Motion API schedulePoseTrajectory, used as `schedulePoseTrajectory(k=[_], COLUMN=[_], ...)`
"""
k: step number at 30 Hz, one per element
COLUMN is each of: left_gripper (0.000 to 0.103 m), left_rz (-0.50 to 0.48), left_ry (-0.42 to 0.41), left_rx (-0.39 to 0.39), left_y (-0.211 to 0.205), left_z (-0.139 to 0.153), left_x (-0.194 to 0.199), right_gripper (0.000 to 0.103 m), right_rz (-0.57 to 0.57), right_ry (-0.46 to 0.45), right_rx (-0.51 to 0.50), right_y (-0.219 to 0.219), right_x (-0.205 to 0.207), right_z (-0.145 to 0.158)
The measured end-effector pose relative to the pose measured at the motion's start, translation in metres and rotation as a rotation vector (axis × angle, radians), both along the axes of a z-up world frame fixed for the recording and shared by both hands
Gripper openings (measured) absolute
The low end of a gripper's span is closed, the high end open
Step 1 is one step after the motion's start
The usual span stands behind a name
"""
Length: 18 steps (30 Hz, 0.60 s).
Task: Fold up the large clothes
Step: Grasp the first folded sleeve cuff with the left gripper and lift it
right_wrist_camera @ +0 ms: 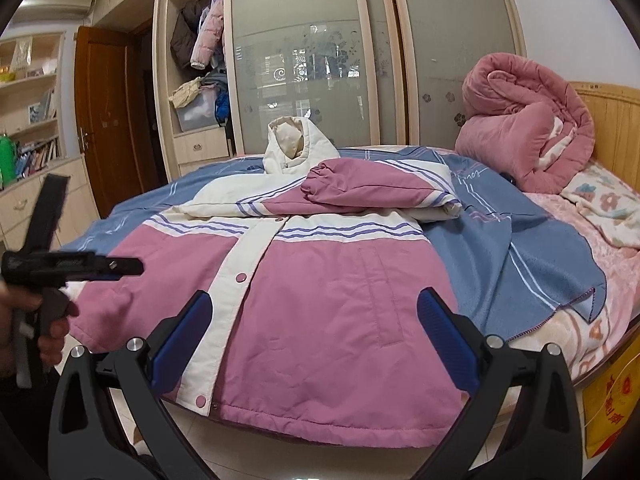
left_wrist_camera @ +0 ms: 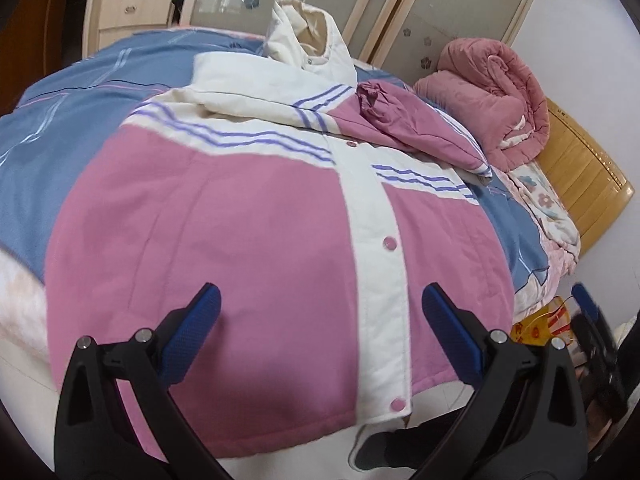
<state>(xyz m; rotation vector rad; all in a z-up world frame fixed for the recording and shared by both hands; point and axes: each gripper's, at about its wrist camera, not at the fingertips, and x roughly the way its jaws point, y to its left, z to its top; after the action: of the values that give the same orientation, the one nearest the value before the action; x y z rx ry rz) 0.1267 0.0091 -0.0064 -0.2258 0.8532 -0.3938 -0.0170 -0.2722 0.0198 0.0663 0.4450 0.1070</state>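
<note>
A pink and white padded jacket lies front-up on the bed, snaps closed, hem toward me; it also shows in the right wrist view. Both sleeves are folded across the chest, the pink sleeve on top. The white hood stands up at the far end. My left gripper is open and empty above the hem's left part. My right gripper is open and empty above the hem's right part. The left gripper also appears at the left edge of the right wrist view.
A blue blanket covers the bed under the jacket. A rolled pink quilt sits by the wooden headboard. A wardrobe with frosted sliding doors stands behind the bed. A yellow bag hangs by the bed's near right corner.
</note>
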Motion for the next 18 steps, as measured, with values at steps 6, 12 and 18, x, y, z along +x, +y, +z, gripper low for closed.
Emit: schedulePoseTrajectory(k=[6,12,18], left_gripper=[0.101,0.101,0.101], left_rz=[-0.066,-0.098,-0.068], left_ry=[0.046,0.064,0.066], left_rx=[0.055,0.182,0.345], left_y=[-0.050,-0.120,-0.184], left_z=[0.028,0.043,0.031], left_x=[0.092,0.204,0.287], right_gripper=[0.102,0.102,0.102], right_rz=[-0.001,-0.003,-0.003], right_ry=[0.016,0.022,0.026], right_rx=[0.057,0.099,0.138], right_y=[-0.019,-0.031,-0.041], right_x=[-0.002,-0.002,-0.001], right_z=[0.002,0.002,0.003])
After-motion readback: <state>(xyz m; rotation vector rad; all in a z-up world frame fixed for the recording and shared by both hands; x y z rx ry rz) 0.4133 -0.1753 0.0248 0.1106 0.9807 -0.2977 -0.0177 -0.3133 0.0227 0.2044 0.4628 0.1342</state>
